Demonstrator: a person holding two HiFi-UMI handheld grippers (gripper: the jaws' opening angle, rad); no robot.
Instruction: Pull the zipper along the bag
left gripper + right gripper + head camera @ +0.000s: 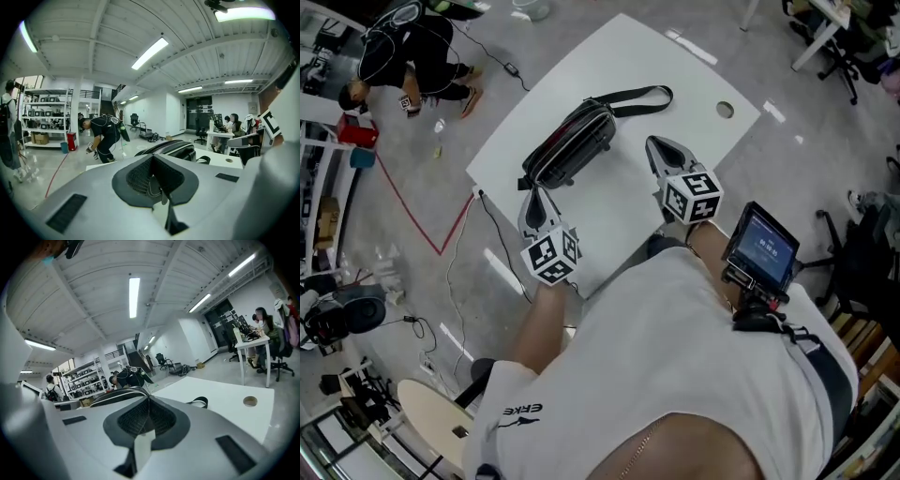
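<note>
A black bag [572, 141] lies slantwise on the white table [675, 75], its strap [639, 97] looping toward the far right. My left gripper [534, 192] sits just short of the bag's near-left end, jaws shut with nothing between them. My right gripper [656, 145] rests to the right of the bag, a short gap away, also shut and holding nothing. From the left gripper view the bag [169, 147] rises right behind the closed gripper [153, 157]. In the right gripper view the bag [116, 395] shows left of the closed gripper [149, 399], the strap [199, 402] to the right.
A round hole [725, 110] marks the table's far right part. A person in black [412, 56] bends over on the floor at far left, near a red floor line [412, 217] and cables [492, 234]. Office chairs [839, 52] stand at far right.
</note>
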